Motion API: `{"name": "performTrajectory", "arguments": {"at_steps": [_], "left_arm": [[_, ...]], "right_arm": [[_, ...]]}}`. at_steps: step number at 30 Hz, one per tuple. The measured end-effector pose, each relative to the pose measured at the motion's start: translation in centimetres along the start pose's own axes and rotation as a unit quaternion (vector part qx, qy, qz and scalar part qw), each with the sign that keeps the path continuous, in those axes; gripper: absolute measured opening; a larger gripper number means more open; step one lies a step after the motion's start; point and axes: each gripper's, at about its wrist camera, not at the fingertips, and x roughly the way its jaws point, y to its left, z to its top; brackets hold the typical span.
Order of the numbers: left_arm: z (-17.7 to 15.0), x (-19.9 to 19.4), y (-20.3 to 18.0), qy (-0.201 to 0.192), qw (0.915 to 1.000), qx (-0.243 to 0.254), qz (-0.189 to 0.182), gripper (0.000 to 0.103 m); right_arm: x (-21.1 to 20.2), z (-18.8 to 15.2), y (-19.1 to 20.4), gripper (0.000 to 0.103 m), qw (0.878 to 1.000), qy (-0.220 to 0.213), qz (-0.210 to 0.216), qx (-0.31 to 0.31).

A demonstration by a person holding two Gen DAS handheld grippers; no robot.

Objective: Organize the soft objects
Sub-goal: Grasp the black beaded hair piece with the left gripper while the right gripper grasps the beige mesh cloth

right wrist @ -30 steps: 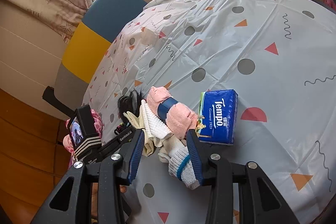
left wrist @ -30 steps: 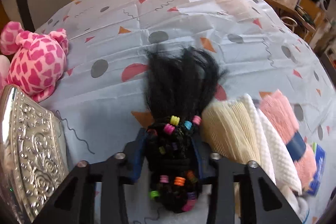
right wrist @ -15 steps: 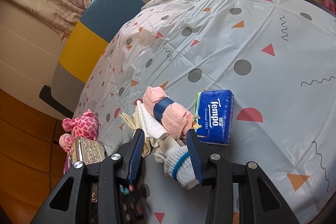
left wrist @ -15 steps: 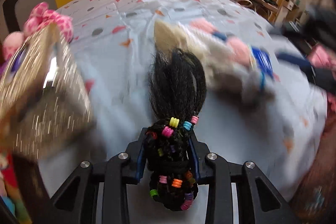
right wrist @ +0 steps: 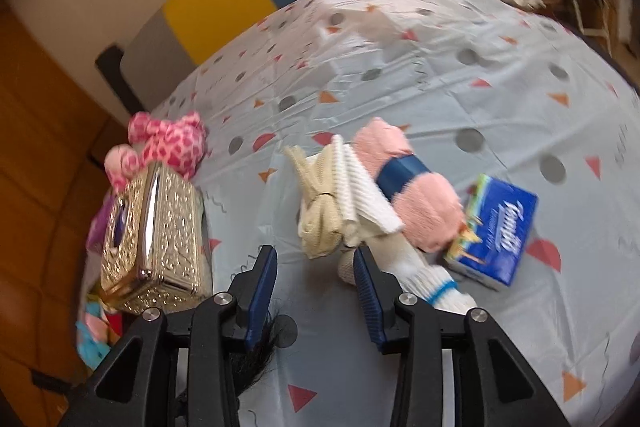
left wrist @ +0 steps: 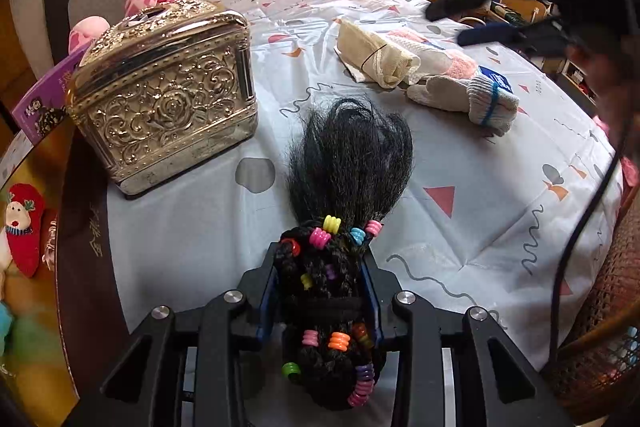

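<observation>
Gripping the black beaded hairpiece (left wrist: 340,259) in clenched pads, the left gripper (left wrist: 324,291) holds it above the tablecloth (left wrist: 480,227), beside the gold box (left wrist: 168,99). Right gripper (right wrist: 316,267) has been closing, jaws apart, nothing between, near the glove (right wrist: 432,283).

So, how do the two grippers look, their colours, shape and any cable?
Both are alike. The left gripper and the right gripper each have two matte black angular fingers with open triangular cut-outs and round silver screws. The inner pads are blue and finely ribbed. In the left wrist view the right gripper's body shows black, blurred, at upper right, with a black cable hanging from it.
</observation>
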Motion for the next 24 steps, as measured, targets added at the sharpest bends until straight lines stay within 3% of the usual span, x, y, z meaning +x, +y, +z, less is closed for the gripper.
{"name": "performTrajectory", "arguments": {"at_steps": [10,13,14,15,21,24], "left_arm": [[-0.7,-0.6,0.9,-0.01,0.9998,0.0,-0.016,0.037],[-0.9,-0.9,1.1,-0.011,0.9998,0.0,-0.017,0.037],[-0.9,-0.8,1.1,-0.012,0.9998,0.0,-0.018,0.038],[-0.9,-0.8,1.0,-0.012,0.9998,-0.001,-0.018,0.038],[-1.1,-0.8,1.3,-0.016,0.9997,-0.002,-0.02,0.038],[-1.2,-0.7,1.3,-0.017,0.9996,-0.004,-0.02,0.038]], "right_arm": [[7.4,4.4,4.8,0.037,0.984,0.019,-0.105,-0.141],[10.4,5.1,4.8,0.035,0.978,0.049,-0.127,-0.158],[11.0,5.1,4.8,0.029,0.977,0.059,-0.126,-0.161],[11.4,5.0,4.8,0.009,0.975,0.067,-0.125,-0.171],[6.3,4.5,4.8,0.005,0.987,0.035,-0.056,-0.148],[3.7,3.2,4.4,0.005,0.989,0.047,-0.021,-0.141]]}}
